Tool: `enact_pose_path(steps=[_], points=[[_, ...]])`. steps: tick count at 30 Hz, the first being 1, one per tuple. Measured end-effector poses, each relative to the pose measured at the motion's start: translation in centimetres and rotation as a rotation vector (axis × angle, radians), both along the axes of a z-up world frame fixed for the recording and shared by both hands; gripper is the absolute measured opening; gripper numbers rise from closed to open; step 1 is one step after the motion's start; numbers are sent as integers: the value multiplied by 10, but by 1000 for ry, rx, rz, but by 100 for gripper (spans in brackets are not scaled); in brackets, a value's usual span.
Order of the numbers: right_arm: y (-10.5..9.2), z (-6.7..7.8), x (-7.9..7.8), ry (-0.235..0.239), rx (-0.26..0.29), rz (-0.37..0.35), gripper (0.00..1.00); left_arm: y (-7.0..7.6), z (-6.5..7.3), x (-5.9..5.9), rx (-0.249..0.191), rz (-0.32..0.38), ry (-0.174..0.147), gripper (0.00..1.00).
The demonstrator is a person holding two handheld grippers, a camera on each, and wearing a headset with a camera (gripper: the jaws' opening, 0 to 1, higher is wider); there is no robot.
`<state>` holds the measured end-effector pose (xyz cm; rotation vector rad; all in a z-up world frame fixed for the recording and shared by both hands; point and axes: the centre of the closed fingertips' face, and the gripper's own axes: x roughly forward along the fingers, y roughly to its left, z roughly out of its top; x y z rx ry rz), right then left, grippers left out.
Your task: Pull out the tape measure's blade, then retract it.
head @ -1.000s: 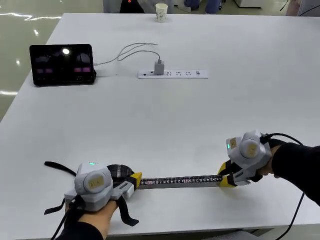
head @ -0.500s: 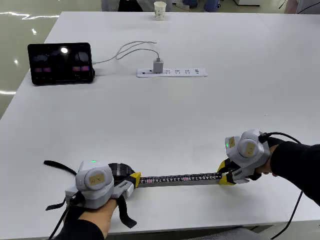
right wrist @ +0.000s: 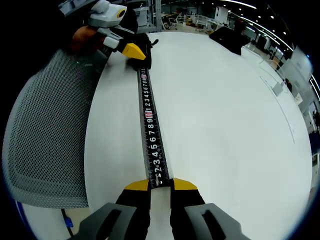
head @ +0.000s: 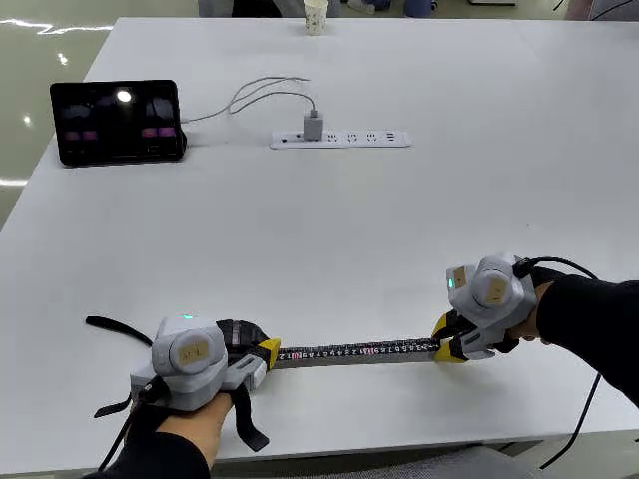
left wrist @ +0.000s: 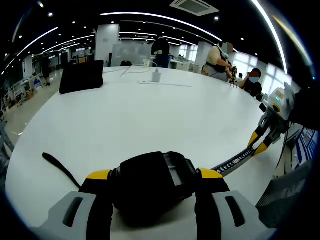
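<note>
A black tape measure case (left wrist: 152, 180) sits clamped between my left gripper's (left wrist: 155, 176) yellow-tipped jaws near the table's front left (head: 240, 341). Its dark blade (head: 354, 350) with white numbers lies flat on the white table (head: 399, 230), stretched rightward. My right gripper (head: 446, 350) is shut on the blade's end; in the right gripper view the blade (right wrist: 150, 127) runs from the gripper (right wrist: 161, 184) away to the case (right wrist: 140, 53). A black strap (head: 112, 327) trails from the case.
A dark tablet (head: 118, 122) stands at the back left. A white power strip (head: 339, 139) with a plugged charger and cable lies mid-back. A paper cup (head: 317, 15) is at the far edge. A grey mesh chair (right wrist: 47, 125) sits below the table's near edge.
The right gripper has moved slightly left toward the case, so the exposed blade is a little shorter. The head camera has tilted, shifting the whole scene upward.
</note>
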<state>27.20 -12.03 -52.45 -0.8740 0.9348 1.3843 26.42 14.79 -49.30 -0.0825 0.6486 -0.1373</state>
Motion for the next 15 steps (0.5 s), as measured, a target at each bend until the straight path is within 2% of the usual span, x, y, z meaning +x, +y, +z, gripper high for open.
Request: enact_pose_path(steps=[15], points=[[3,0,0,-2,2,-28,11,0,1,-1,-2,1,-1,62]])
